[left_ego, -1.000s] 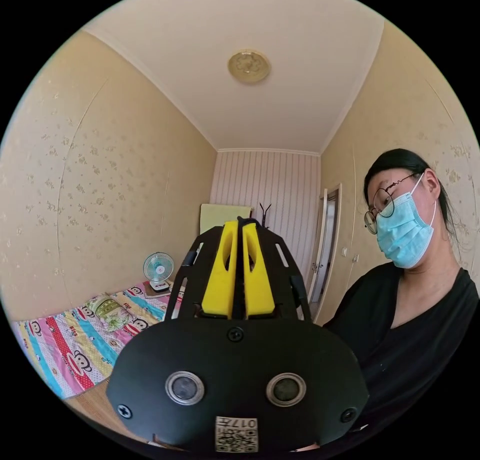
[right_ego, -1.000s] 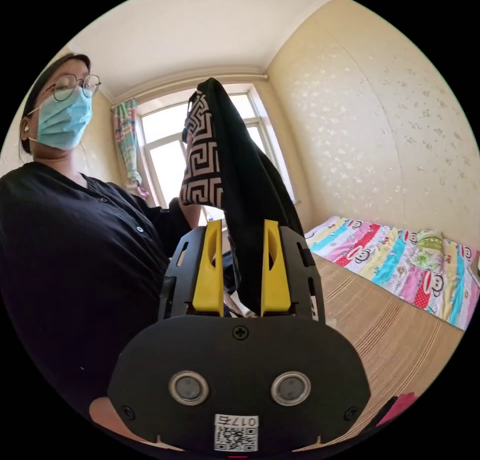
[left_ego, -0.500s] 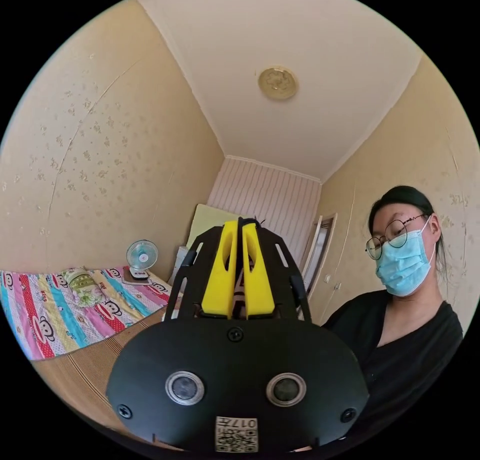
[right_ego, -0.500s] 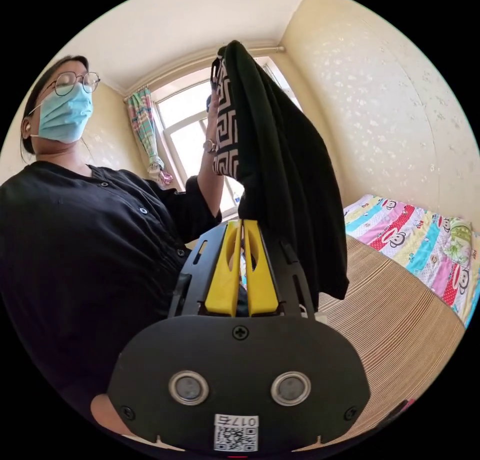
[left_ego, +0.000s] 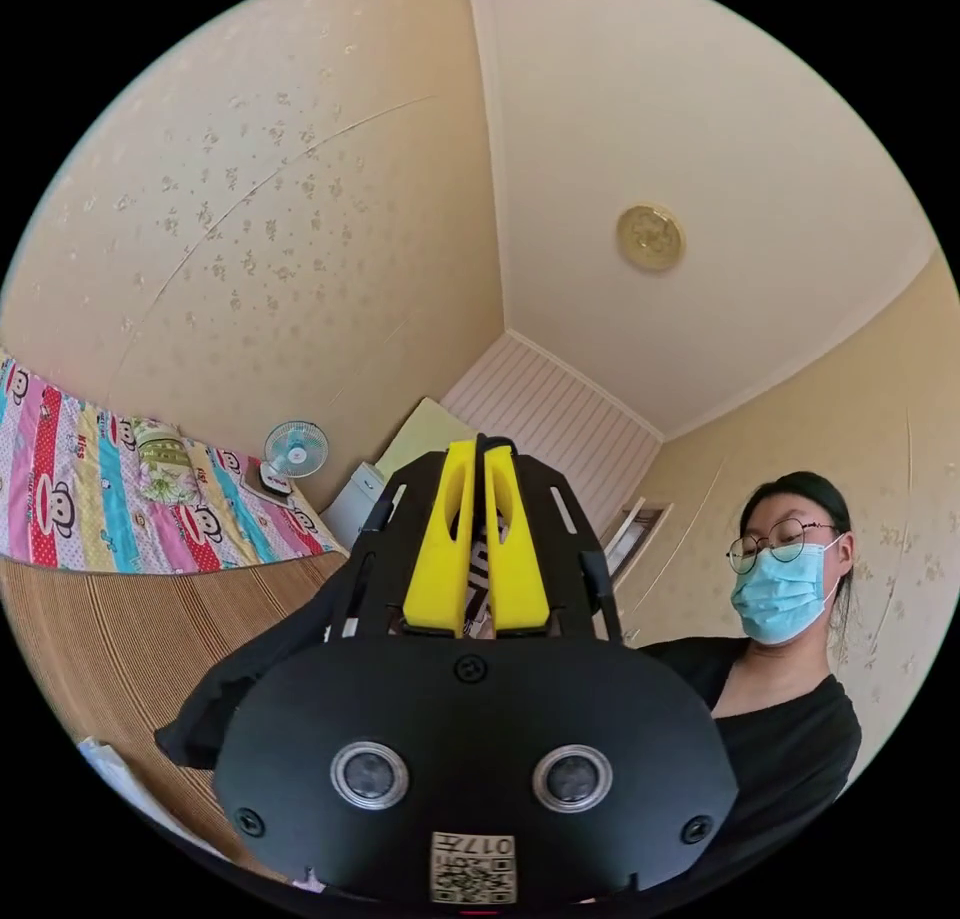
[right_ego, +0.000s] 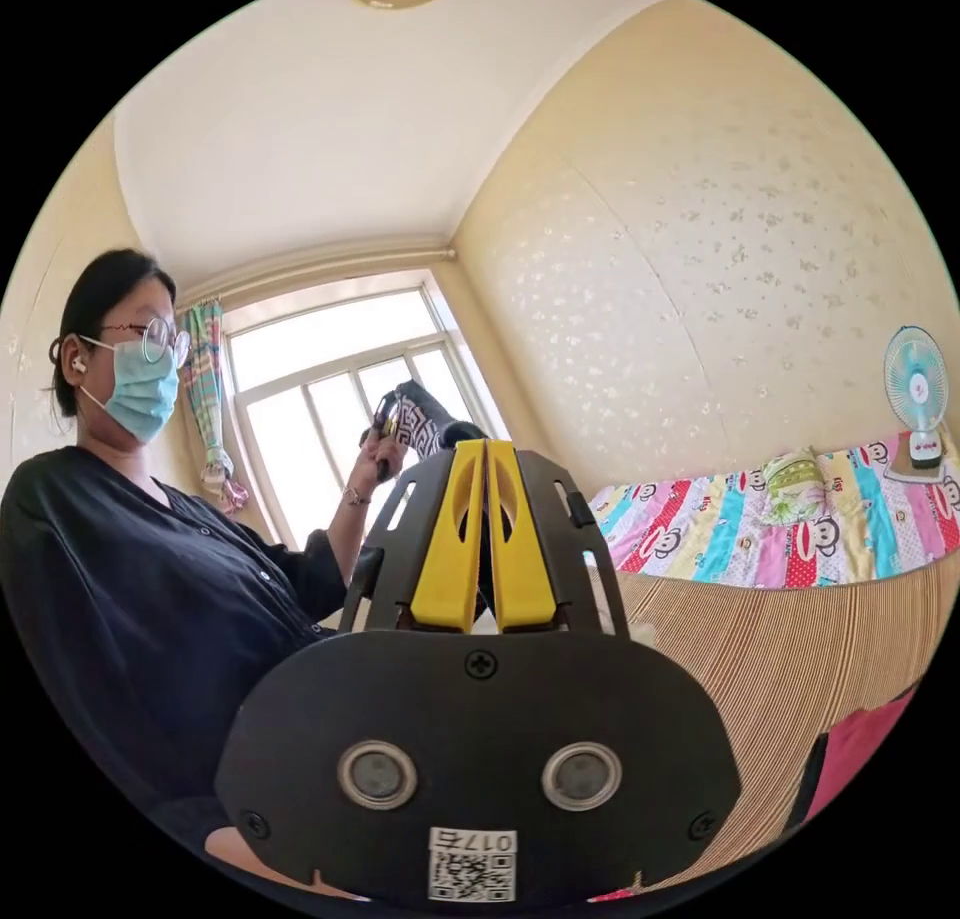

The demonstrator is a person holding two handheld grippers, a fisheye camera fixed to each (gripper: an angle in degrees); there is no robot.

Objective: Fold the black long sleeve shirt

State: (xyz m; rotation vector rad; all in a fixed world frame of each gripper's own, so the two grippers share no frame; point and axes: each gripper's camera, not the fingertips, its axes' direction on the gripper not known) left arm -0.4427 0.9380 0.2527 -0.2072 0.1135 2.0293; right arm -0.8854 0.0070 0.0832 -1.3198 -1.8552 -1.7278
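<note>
The black long sleeve shirt (left_ego: 245, 674) hangs in a dark fold beside my left gripper (left_ego: 479, 451), whose yellow jaws are shut on it; a strip of its black-and-white patterned band (left_ego: 478, 574) shows between them. In the right gripper view, my right gripper (right_ego: 484, 449) is shut on a thin dark strip of the shirt (right_ego: 485, 571). Beyond it, a person's raised hand (right_ego: 372, 447) holds the left gripper, with the patterned band (right_ego: 425, 425) bunched at its tip. The rest of the shirt is hidden behind the gripper bodies.
A person in a black top (right_ego: 120, 599) stands close by, in front of a window (right_ego: 320, 399). A woven mat (right_ego: 800, 649) covers the bed, with a colourful sheet (right_ego: 760, 544), a small fan (right_ego: 915, 379) and a pink item (right_ego: 850, 749).
My right gripper, open a second ago, has shut on the shirt. The hand with the left gripper has drawn away, and the shirt no longer hangs tall before the right camera. Both views have rolled.
</note>
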